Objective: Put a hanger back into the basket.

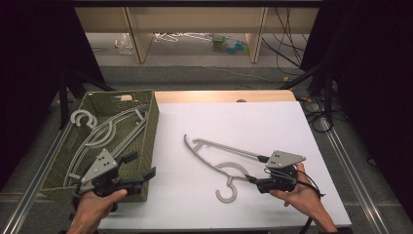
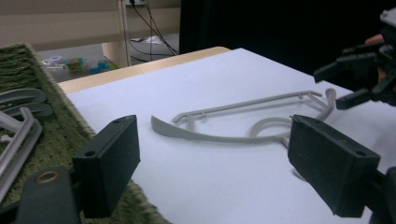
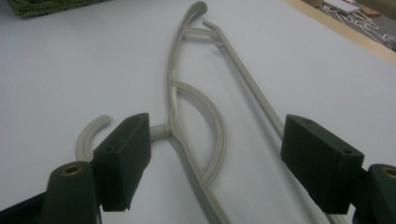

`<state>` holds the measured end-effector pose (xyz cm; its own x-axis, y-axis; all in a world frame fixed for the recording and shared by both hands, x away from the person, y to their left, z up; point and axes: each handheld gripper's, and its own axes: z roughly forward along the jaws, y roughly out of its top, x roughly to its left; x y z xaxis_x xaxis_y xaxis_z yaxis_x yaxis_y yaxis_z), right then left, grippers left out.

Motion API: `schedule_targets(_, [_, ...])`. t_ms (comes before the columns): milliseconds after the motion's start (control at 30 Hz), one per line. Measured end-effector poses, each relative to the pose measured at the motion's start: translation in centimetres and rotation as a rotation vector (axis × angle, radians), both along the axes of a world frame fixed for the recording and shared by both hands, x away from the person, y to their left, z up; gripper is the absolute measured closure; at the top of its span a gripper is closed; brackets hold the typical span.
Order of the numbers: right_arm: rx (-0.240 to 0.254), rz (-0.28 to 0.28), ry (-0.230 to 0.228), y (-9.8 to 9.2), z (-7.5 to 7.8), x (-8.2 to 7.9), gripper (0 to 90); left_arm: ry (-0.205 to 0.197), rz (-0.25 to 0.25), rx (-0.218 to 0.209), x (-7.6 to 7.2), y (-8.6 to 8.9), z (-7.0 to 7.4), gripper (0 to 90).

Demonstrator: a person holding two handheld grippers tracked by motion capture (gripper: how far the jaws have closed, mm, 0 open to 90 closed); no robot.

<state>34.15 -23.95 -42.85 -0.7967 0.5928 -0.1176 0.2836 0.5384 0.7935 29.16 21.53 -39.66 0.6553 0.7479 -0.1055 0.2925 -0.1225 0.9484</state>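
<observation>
Left claw (image 1: 144, 173): I see its jaws spread wide with nothing between them. My hand holds it over the near right corner of the basket, jaws pointing out across the white sheet.
Left claw's own view: the two black pads (image 2: 108, 164) stand far apart, with the loose hanger lying flat beyond them and the basket's woven edge at the left.
Right claw (image 1: 257, 169): I see it wide too. In the right gripper view the jaws straddle the hanger's near end, the hanger's arm running between them, and neither pad presses on it.
Right claw pads: the left pad (image 3: 123, 156) sits just beside the stub where the hook joins the arm. I cannot tell whether it touches.
Hanger on the counter (image 1: 218, 152): grey plastic, flat on the white sheet, its long arm and bar running from the right claw up and left toward the basket, its hook curling toward the near edge.
Basket (image 1: 153, 119): green woven, on the left side of the counter, well apart from the loose hanger.
Hangers in the basket (image 1: 104, 131): several grey ones of the same kind, lying lengthwise, one hook poking over the far left rim.
Counter (image 1: 253, 119): covered in a white sheet, with a wooden strip showing along the far edge.
</observation>
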Motion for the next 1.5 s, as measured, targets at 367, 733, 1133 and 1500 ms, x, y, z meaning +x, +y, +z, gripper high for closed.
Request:
schedule_targets(367, [0.012,0.013,-0.002,0.3,0.0,-0.3,25.2,-0.013,-0.019,-0.005,-1.7,-1.8,-2.5,16.3])
schedule_targets(733, [-0.021,-0.004,0.042,-0.3,-1.1,0.3,25.3,-0.014,-0.033,0.025,-2.0,-2.6,-3.1,16.3])
schedule_targets(1133, [-0.077,0.023,0.136,-0.3,-2.8,2.2,30.4,-0.011,-0.054,0.035,-2.3,-2.9,-3.5,16.2])
schedule_targets(1500, [-0.172,0.073,0.232,-0.2,-4.0,3.3,43.6,-0.008,-0.088,0.048,-2.4,-3.5,-3.6,16.3])
